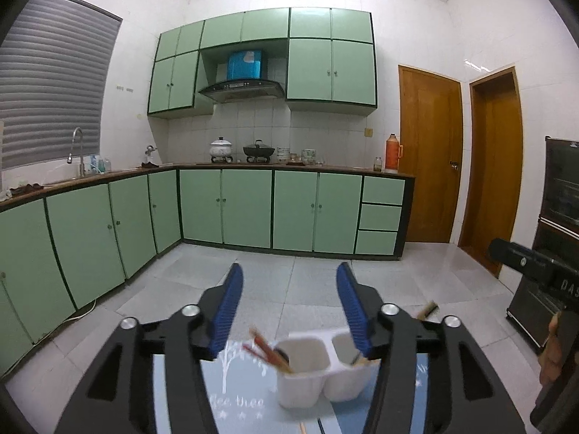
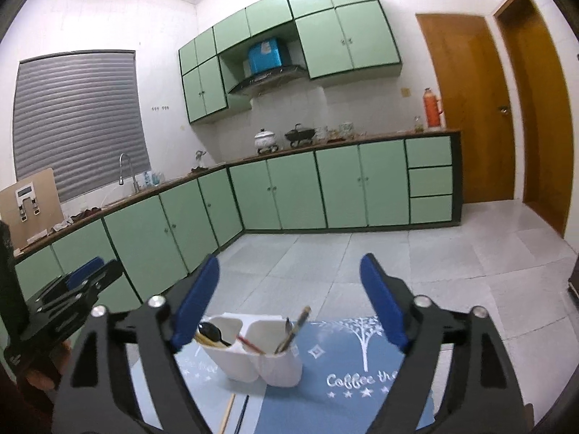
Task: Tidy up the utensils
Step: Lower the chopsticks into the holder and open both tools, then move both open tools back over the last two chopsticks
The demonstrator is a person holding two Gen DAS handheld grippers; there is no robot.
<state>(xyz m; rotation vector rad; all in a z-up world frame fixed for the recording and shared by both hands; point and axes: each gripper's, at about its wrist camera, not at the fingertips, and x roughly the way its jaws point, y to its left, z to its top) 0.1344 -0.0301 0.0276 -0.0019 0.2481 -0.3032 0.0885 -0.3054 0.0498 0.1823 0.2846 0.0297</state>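
Left gripper (image 1: 289,289) and right gripper (image 2: 289,282) both spread, empty. White two-compartment holder (image 2: 253,358) on blue mat (image 2: 343,369), chopsticks inside. "Coffee" legible (right view only); loose chopsticks (image 2: 228,412) beside mat.

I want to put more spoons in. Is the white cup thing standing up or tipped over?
Standing up. The white holder sits flat on the blue mat, both openings facing up, with chopsticks leaning out of it.

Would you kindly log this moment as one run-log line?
left gripper open, empty | right gripper open, empty | white holder on blue mat, utensils in both compartments | two sticks loose on mat
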